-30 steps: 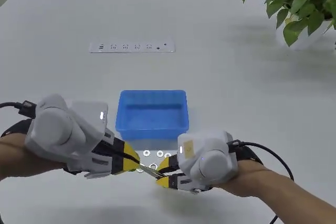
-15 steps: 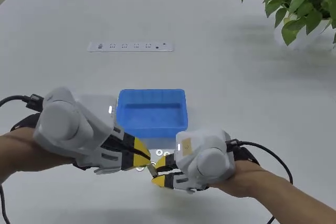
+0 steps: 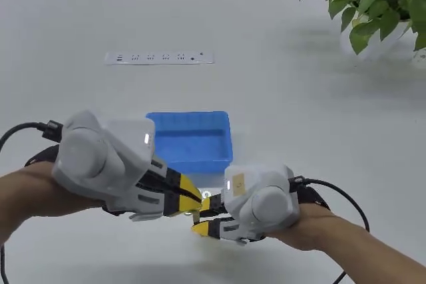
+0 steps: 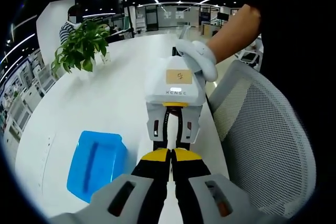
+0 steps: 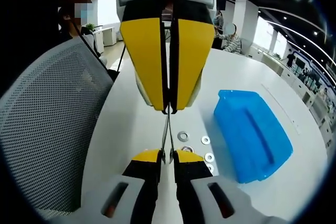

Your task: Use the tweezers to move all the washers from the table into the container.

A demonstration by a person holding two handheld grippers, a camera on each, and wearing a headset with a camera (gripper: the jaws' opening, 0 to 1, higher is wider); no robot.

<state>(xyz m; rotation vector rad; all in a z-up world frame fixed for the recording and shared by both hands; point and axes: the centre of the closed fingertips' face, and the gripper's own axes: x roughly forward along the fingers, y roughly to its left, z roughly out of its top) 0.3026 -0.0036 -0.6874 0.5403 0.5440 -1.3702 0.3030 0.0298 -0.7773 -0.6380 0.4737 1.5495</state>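
My left gripper and my right gripper are nose to nose, low over the table, right in front of me. Between them are the tweezers, a thin strip of metal. Their long way runs straight from one gripper to the other. The right gripper's jaws are pressed together on one end. The left gripper's jaws look squeezed on the other end too. I cannot tell which end is the pointy one.

The washers lie flat on the table just beside the tweezers, on the side toward the blue box. I count about five, close together. The box sits just past them, farther from me, open side up. I see no washers in it yet.

I think one gripper has to let go next, so the other can tip the tweezers down to the washers. Both grippers are about as near to them.

There is lots of bare table past the box. The near edge of the table is close behind my grippers, with a mesh chair there, so I would move forward, not back.
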